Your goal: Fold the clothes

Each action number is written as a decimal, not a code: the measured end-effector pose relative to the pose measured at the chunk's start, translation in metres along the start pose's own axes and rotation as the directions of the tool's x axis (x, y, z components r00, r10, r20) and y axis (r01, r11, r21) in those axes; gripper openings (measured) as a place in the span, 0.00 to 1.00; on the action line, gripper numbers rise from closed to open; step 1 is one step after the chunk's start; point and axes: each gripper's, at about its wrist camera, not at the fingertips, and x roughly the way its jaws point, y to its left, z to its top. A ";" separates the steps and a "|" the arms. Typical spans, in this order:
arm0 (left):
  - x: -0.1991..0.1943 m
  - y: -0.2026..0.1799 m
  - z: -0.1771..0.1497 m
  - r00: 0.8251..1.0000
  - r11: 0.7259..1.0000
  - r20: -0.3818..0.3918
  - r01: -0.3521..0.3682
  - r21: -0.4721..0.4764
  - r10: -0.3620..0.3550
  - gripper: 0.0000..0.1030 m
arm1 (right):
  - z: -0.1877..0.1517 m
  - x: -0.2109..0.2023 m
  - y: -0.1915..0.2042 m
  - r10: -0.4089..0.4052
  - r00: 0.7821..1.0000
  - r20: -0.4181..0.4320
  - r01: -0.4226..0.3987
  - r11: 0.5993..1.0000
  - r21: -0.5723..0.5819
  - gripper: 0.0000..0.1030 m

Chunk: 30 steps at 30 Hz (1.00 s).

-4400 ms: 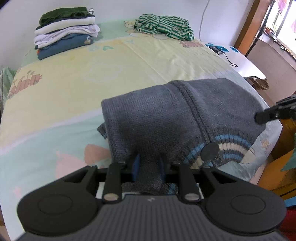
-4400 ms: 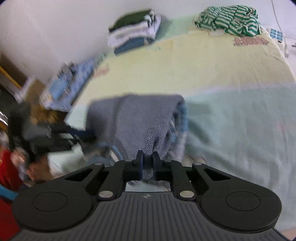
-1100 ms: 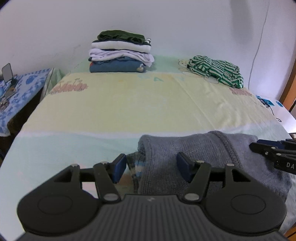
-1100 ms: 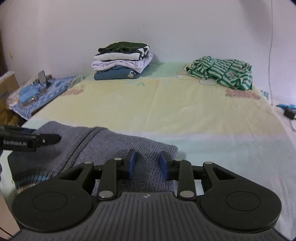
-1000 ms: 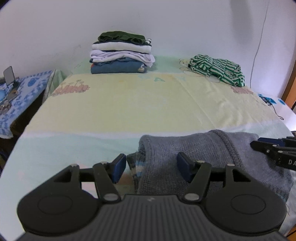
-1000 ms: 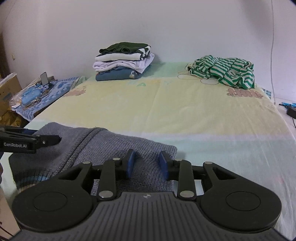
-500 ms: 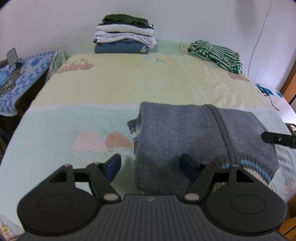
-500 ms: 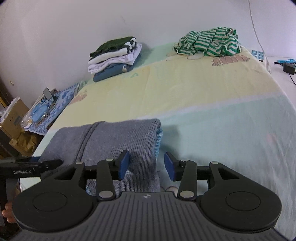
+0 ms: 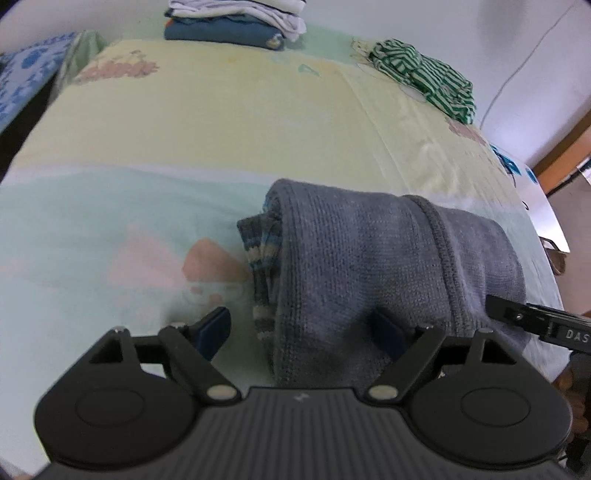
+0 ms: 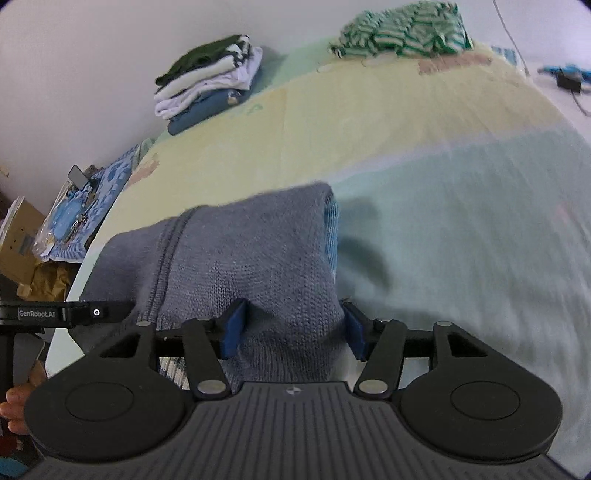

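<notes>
Both pairs of jaws are opening, each spread across a near corner of the folded sweater (image 9: 369, 266) with knit between the blue pads. The left gripper (image 9: 303, 328) straddles the sweater's left edge, one pad over the sheet and the other over the wool, neither pinching. The right gripper (image 10: 291, 328) stands astride the right corner; whether its pads touch the knit I cannot tell, but they do not squeeze it.

The sweater lies at the near edge of the bed (image 9: 184, 122), a thick grey rib-knit bundle with a raised seam along its top and a cuff banded in blue and cream poking out at its left side. The sheet is soft cotton, pale green near the grippers and pale yellow further on, printed with faded cartoon figures.

At the far end, against a plain white wall (image 10: 92, 55), sits a neat stack (image 10: 210, 81) of folded clothes, dark green on top, white in the middle, blue beneath. Well to its right a green-and-white striped garment (image 10: 402, 29) lies crumpled. Beside the bed stands a side table (image 10: 85, 206) under a blue patterned cloth, cluttered with small items. A thin cable (image 9: 524, 62) hangs down the wall at right.
</notes>
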 end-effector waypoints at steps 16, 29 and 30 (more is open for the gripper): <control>0.015 -0.011 0.010 0.997 0.996 -0.015 -0.076 0.056 0.077 0.99 | -0.001 0.007 0.016 -0.044 0.999 -0.010 0.043 0.998 -0.047 0.58; 0.013 -0.018 0.007 0.990 0.990 -0.013 -0.143 0.003 0.143 0.99 | 0.001 0.008 0.013 -0.020 0.999 -0.038 0.017 0.996 -0.084 0.60; 0.013 -0.019 0.006 0.989 0.989 -0.011 -0.151 0.002 0.151 0.99 | 0.000 0.008 0.013 -0.017 0.999 -0.037 0.013 0.996 -0.087 0.60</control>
